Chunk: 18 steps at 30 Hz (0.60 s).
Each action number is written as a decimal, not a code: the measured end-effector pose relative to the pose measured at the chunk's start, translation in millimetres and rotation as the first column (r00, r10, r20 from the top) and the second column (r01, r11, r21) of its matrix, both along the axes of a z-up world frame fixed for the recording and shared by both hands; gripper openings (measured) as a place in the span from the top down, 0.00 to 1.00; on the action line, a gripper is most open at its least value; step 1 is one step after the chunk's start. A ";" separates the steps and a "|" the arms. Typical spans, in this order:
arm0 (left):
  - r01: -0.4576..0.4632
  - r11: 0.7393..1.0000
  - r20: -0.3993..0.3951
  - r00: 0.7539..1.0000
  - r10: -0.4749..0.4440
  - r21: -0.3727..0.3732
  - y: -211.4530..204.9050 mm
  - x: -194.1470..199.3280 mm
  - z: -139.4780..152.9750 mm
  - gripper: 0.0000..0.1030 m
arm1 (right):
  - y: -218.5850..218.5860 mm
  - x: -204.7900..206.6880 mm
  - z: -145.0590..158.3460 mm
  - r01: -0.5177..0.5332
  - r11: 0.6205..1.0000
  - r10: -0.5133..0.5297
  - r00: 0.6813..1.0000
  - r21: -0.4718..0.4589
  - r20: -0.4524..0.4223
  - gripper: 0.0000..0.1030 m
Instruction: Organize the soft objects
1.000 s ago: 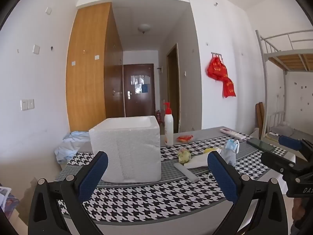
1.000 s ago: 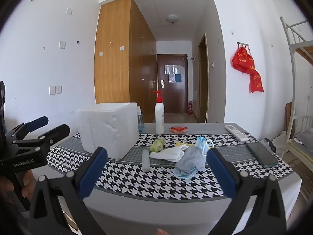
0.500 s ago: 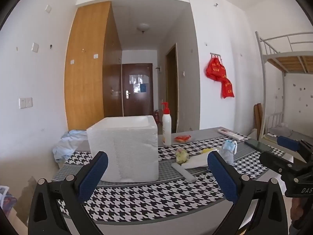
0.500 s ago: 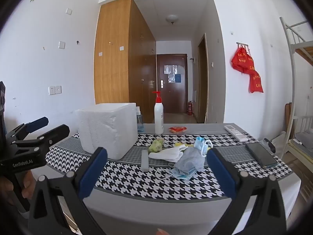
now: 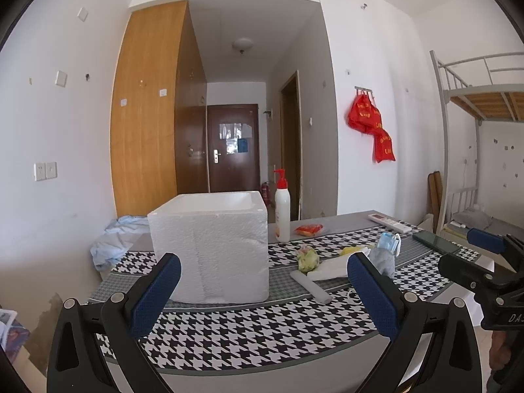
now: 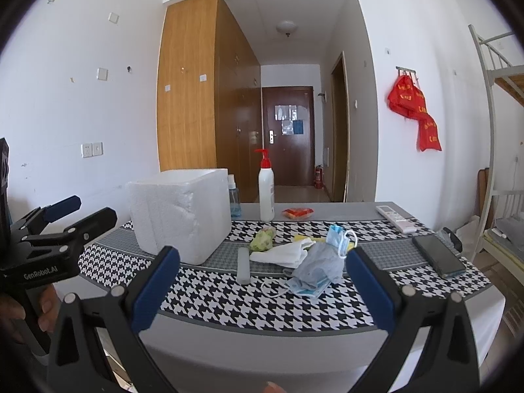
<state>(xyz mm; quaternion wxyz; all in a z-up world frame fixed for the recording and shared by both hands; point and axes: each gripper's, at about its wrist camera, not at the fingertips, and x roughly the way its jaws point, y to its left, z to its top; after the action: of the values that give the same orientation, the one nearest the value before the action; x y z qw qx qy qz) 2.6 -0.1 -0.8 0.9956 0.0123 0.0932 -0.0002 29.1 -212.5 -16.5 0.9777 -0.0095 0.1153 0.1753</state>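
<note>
Table [image 6: 327, 324], covered by a houndstooth cloth [image 6: 229, 298] with grey bands. Foam box [image 6: 178, 214], white, open-topped, upright on the cloth's left part; contents not visible. Soft items heaped on the cloth to the right of the box, apart from it: white cloth [image 6: 283, 253], folded; grey cloth [image 6: 319, 262], crumpled, lying over a blue mask [image 6: 308, 290] with a white ear loop trailing left; second blue mask [image 6: 339, 234] standing behind the grey cloth; green-yellow wad [image 6: 262, 240], perhaps a plush or a bag, too small to tell; yellow scrap [image 6: 299, 238] partly under the white cloth. Grey bar [image 6: 243, 265], flat, just left of the heap. Pump bottle [image 6: 266, 190], white with red pump, upright behind the heap; small blue bottle [image 6: 233, 196] behind the box's right corner. Red packet [image 6: 298, 213] near the far edge. Remote [image 6: 394, 217] and phone [image 6: 439, 255] at the right end, apart from each other. Left gripper [image 5: 263, 290], blue pads spread wide, nothing between them, held short of the table's near edge facing the box. Right gripper [image 6: 263, 281], likewise spread and empty, before the near edge facing the heap. A hand [image 6: 19, 314] grips the left handle at the right view's left edge.
</note>
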 end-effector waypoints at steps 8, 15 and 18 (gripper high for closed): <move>-0.001 1.000 0.002 1.000 0.001 -0.006 3.9 -0.1 0.2 0.01 | -0.1 -0.3 -0.8 0.000 1.000 0.000 1.000 0.006 -0.005 0.00; -0.003 1.000 -0.002 1.000 0.003 -0.003 3.8 1.0 -0.9 0.01 | -0.2 -0.8 -0.2 -0.001 1.000 0.001 1.000 0.003 0.000 0.00; 0.000 1.000 0.001 1.000 0.000 -0.003 4.6 -1.0 -1.8 0.01 | -0.5 -0.9 0.1 0.002 1.000 -0.002 1.000 0.003 0.000 0.00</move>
<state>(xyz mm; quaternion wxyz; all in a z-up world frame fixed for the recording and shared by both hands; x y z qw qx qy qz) 1.6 4.5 -2.6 0.9957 0.0110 0.0925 -0.0004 28.2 -213.0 -16.4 0.9778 -0.0082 0.1150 0.1747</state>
